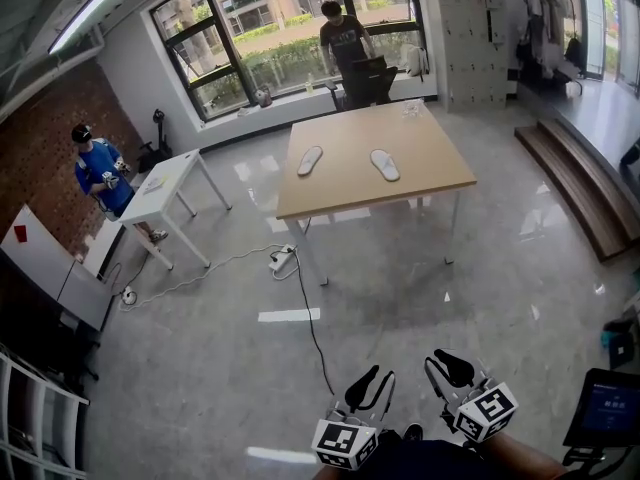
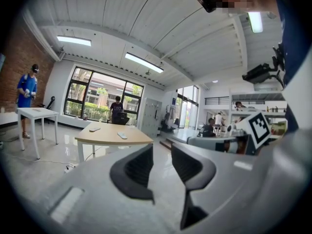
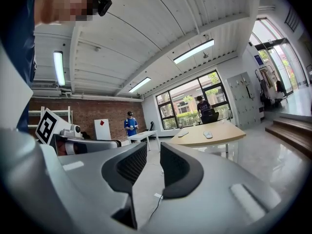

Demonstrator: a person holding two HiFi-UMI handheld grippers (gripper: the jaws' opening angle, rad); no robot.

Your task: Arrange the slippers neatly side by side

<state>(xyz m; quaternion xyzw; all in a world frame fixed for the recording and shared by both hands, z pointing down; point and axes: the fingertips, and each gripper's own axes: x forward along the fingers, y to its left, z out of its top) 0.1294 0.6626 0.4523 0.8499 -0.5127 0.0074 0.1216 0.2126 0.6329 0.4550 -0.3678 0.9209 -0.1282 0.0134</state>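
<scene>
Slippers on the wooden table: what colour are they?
The slippers are white, best seen in the head view.

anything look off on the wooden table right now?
Yes. The slippers aren't paired: one slipper and the other slipper lie apart on the wooden table with bare tabletop between them, and they slant in opposite directions instead of parallel. Nothing is spilled or visibly damaged.

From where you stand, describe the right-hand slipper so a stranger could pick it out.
Find the large wooden table in front of the big window. Two white slippers lie apart on it; take the right slipper, nearer the table's right edge. Its near end angles rightward, that of the left slipper leftward.
</scene>
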